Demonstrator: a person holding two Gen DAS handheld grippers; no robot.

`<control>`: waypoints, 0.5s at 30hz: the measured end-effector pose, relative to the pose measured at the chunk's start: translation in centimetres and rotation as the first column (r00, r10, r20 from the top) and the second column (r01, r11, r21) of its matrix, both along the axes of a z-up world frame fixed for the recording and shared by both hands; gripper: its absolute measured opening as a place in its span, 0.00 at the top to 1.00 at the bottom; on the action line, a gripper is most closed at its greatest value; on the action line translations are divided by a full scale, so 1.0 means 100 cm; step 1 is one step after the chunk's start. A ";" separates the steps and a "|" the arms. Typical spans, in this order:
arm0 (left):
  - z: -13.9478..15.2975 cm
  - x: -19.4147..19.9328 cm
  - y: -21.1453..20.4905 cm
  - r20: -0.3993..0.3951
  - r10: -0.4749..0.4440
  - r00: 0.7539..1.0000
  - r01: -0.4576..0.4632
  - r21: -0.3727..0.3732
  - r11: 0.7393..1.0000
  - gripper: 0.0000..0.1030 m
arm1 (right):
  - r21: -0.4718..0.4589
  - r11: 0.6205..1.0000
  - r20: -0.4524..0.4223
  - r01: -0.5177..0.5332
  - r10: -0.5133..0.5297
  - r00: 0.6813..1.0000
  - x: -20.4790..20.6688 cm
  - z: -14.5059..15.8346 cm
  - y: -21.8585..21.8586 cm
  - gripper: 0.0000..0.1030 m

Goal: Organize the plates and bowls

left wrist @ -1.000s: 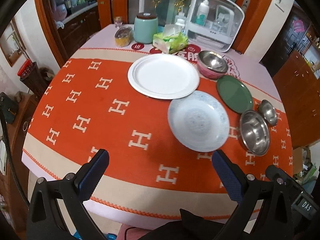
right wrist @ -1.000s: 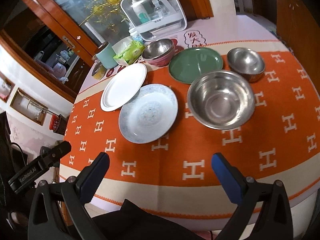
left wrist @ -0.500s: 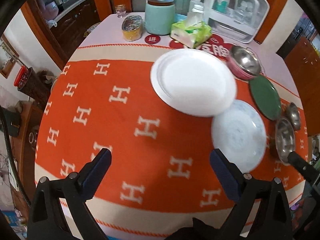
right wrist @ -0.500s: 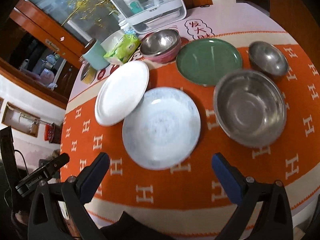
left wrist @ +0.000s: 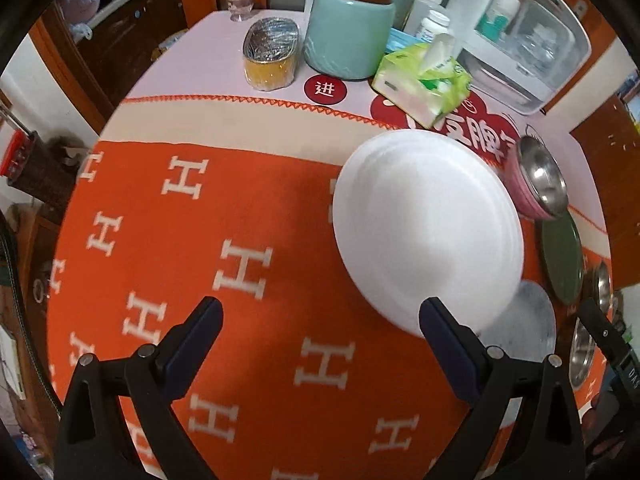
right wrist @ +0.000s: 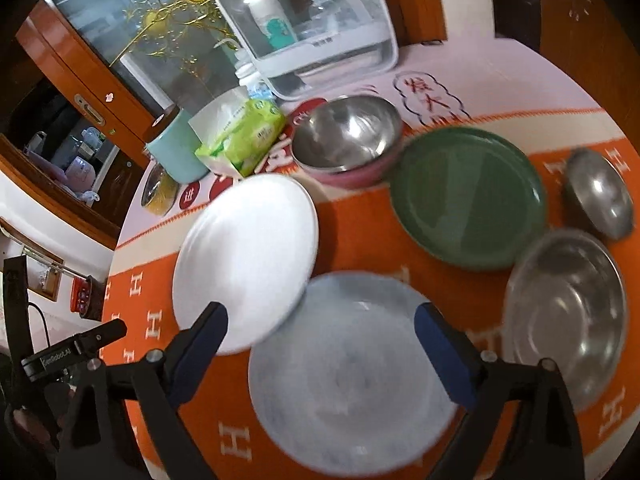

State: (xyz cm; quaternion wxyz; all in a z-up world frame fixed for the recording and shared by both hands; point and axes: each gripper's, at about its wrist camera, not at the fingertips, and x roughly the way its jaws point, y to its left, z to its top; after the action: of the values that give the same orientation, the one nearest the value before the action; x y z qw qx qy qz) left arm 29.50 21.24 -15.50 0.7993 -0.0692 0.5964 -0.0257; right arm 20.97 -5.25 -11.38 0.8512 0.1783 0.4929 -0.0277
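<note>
A large white plate [left wrist: 428, 228] lies on the orange cloth and overlaps the rim of a pale blue plate [left wrist: 528, 320]. My left gripper [left wrist: 320, 316] is open and empty, over the cloth just left of the white plate. My right gripper [right wrist: 320, 320] is open and empty, above the pale blue plate [right wrist: 348, 376], with the white plate [right wrist: 244, 256] at its left finger. A green plate [right wrist: 468, 196], a pink-sided steel bowl [right wrist: 348, 140], a large steel bowl [right wrist: 568, 312] and a small steel bowl [right wrist: 600, 192] lie to the right.
At the table's far side stand a teal canister [left wrist: 348, 36], a green tissue pack [left wrist: 424, 76], a foil-topped yellow tub [left wrist: 272, 52] and a white plastic case [right wrist: 308, 28]. The left gripper's body [right wrist: 72, 352] shows at the right wrist view's left edge.
Both grippers have moved forward over the table toward the plates. The left one has swung further left, so the white plate now sits at its right finger. Both stayed open.
</note>
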 end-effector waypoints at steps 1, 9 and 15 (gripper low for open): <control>-0.005 0.006 0.001 -0.004 0.001 1.000 -0.001 -0.009 1.000 0.05 | -0.011 1.000 0.013 -0.011 0.011 1.000 0.005 -0.002 0.003 0.10; -0.045 0.035 -0.003 -0.044 -0.025 0.999 0.021 -0.094 0.995 0.06 | -0.073 0.993 0.055 -0.089 0.093 0.994 0.037 -0.024 0.022 0.16; -0.065 0.047 -0.006 -0.055 -0.024 0.998 0.015 -0.147 0.989 0.13 | -0.098 0.987 0.036 -0.126 0.130 0.991 0.054 -0.046 0.030 0.27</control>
State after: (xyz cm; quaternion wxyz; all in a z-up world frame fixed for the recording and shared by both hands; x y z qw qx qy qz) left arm 34.21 20.64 -22.02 0.7745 -0.1226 0.6160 -0.0753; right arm 26.32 -2.25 -15.96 0.8689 0.1059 0.4834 0.0070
